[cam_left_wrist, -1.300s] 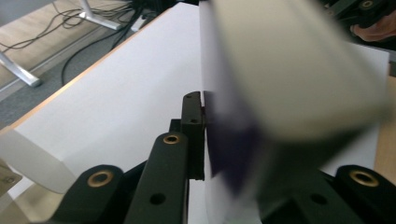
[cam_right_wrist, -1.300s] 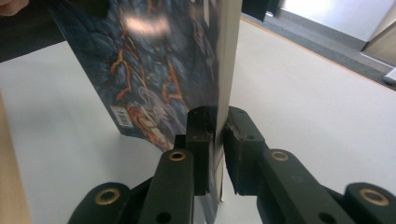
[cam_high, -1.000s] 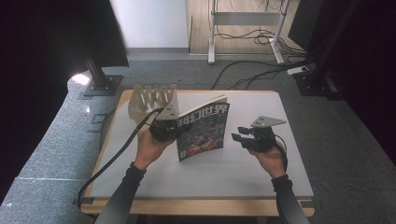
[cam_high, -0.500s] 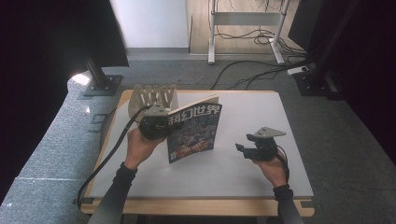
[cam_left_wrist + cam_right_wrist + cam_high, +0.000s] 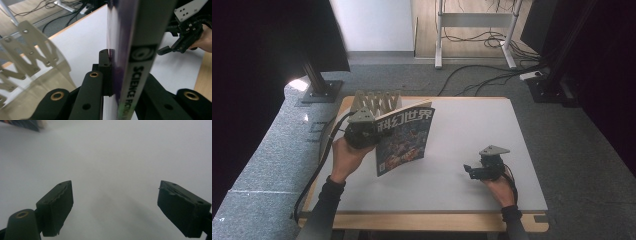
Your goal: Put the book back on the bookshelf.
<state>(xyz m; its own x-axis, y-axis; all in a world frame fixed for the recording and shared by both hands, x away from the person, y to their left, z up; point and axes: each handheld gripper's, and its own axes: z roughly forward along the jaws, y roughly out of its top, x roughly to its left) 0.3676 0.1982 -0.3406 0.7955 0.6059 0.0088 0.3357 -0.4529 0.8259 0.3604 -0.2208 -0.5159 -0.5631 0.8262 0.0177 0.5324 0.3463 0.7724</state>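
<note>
My left gripper (image 5: pixel 362 131) clamped on spine edge of glossy science-fiction magazine with colourful cover (image 5: pixel 404 138), held above left part of white table (image 5: pixel 472 130). Magazine stands on edge, long axis near upright, slightly tilted, title end up, cover facing me. Clear plastic slotted rack (image 5: pixel 374 102) just behind. My right gripper (image 5: pixel 473 171) low over bare table, well apart from magazine; jaws just been opening, nothing between them.

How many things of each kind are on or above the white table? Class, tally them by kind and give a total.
Magazine: 1
Slotted rack: 1
Hand-held claws: 2, the left claw and the right claw
Total: 4
</note>
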